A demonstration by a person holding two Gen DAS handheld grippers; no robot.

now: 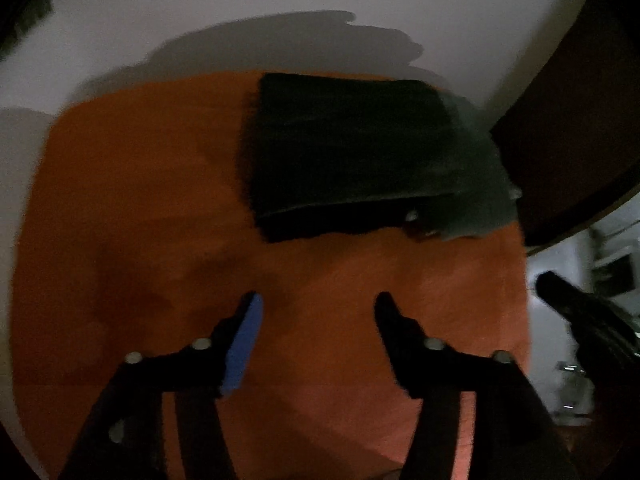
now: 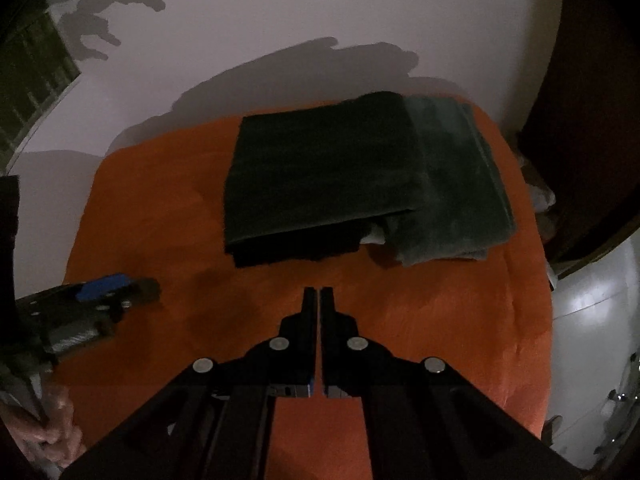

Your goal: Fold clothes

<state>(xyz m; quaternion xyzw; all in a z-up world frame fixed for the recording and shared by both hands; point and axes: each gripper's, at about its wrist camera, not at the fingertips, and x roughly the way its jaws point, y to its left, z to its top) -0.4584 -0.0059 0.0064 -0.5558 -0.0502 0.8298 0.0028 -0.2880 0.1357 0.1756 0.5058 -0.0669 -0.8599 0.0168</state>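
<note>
Already we are looking at two folded pieces lying side by side on the orange bed cover (image 2: pixel 440 320), toward its far right. The dark folded garment (image 2: pixel 320 176) is sitting flat with its creased edge facing us, and it is overlapping the left margin of the grey-green folded cloth (image 2: pixel 460 184), which is lying to its right, close to the bed's right edge. We are judging that they are being gathered there as a stack of finished items, kept far and to the right so that the near stretch of the cover is staying free for the next piece. A small pale scrap is peeking out at the near seam between the two; we cannot tell what it is.

We are holding nothing. Our left tongs (image 1: pixel 318 300) are standing wide apart over bare cover, with a blue pad showing on the left finger and no cloth between the fingers. Our right tongs (image 2: pixel 319 294) are closed, the fingers nearly touching and empty, pointing down at the cover just near of the dark garment. From the right view the left tongs are showing at the near left, and a hand (image 2: pixel 52 432) is gripping their handle below.

No basket, box or other container is showing in either view.
</note>
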